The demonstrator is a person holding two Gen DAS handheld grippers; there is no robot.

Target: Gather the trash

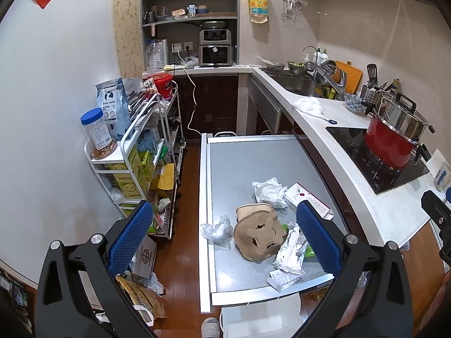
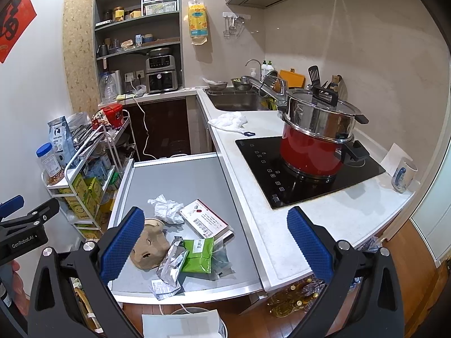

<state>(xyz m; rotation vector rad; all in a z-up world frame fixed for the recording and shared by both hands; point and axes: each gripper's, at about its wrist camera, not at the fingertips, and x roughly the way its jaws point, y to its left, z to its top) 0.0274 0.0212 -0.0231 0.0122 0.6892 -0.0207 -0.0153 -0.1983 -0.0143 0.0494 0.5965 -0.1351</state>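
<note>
We hold both grippers above the near end of the grey table [image 1: 242,152], fingers spread wide and empty. The left gripper [image 1: 225,233] looks down over the brown paper cup holder [image 1: 258,236]; the right gripper [image 2: 215,242] hangs over the same heap, a little nearer the counter.

The trash lies in one loose cluster at the near end of the table. The cup holder is molded pulp, light and fairly stiff, lying crumpled; we judge its raised rim the best place to pinch. Just beside it on the aisle side sits a clear plastic bag [image 1: 215,229], soft and slippery, best taken at a bunched fold. Behind lies a crumpled white paper [image 2: 166,208], very light and easily squeezed anywhere. The white carton [image 2: 204,219] touches it; it is flat, so we would grip across an edge. The silver wrapper [image 2: 172,262] and the green packet [image 2: 198,253] overlap; both are thin and slick, likely to slide, so a lifted corner is safest. A small receipt [image 2: 163,288] hangs over the table's near edge.
</note>
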